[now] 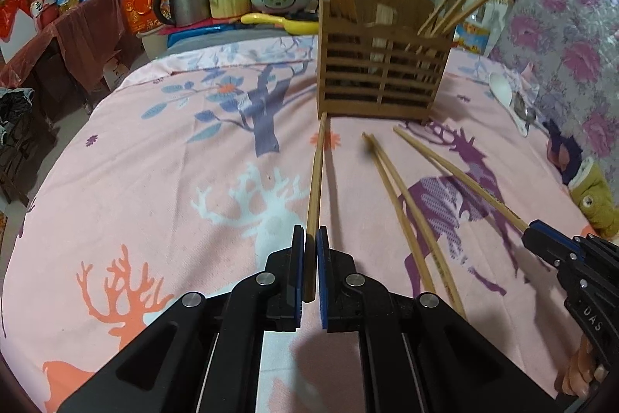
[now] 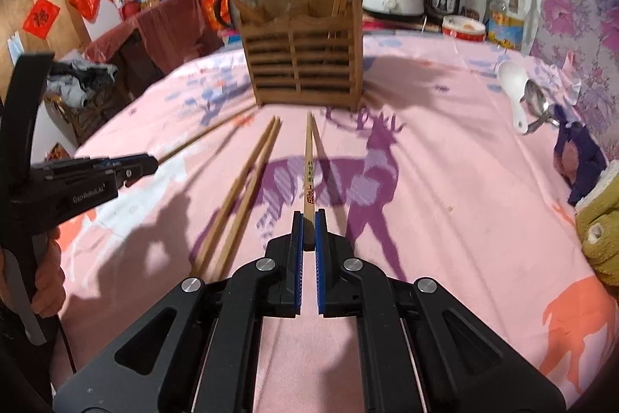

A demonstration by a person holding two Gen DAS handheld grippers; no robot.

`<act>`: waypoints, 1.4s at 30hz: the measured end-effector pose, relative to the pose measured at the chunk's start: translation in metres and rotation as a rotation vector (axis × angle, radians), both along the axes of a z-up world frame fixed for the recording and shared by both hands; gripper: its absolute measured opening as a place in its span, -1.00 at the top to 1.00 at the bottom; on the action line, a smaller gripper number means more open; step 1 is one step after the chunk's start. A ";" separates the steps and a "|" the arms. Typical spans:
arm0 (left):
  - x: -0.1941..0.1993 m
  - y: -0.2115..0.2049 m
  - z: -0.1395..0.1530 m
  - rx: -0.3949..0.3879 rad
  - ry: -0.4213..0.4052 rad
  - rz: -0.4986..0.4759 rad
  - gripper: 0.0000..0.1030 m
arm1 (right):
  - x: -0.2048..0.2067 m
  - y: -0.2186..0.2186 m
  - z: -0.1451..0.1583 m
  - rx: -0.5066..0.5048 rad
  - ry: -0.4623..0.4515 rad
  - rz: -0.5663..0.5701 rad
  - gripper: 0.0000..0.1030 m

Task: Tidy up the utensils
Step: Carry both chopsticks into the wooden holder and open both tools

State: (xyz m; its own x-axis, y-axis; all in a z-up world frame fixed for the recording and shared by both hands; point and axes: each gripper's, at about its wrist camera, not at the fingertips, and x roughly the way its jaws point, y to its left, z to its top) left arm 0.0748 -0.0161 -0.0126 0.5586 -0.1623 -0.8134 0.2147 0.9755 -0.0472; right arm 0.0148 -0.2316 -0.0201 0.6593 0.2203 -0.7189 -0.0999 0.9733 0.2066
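Left gripper [image 1: 310, 239] fingers clenched on chopstick [image 1: 315, 188]; right gripper [image 2: 308, 223] fingers clenched on printed chopstick [image 2: 308, 177].

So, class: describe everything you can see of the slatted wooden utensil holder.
The slatted wooden utensil holder is a brown box of horizontal slats with an arched back panel and hanging hole. It stands upright on the pink deer-print cloth, divided into compartments, with wooden chopsticks leaning in the outer ones. Neither gripper touches it.
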 end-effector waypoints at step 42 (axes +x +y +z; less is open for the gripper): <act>-0.017 -0.007 -0.010 0.021 0.146 -0.041 0.26 | 0.040 -0.012 0.170 0.097 -0.420 -0.048 0.87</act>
State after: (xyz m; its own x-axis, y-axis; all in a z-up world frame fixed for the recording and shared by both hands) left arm 0.0581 -0.0227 -0.0228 0.4271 -0.1644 -0.8892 0.2469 0.9672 -0.0602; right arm 0.0544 -0.2433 0.1502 0.9013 0.2354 -0.3636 -0.1495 0.9569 0.2489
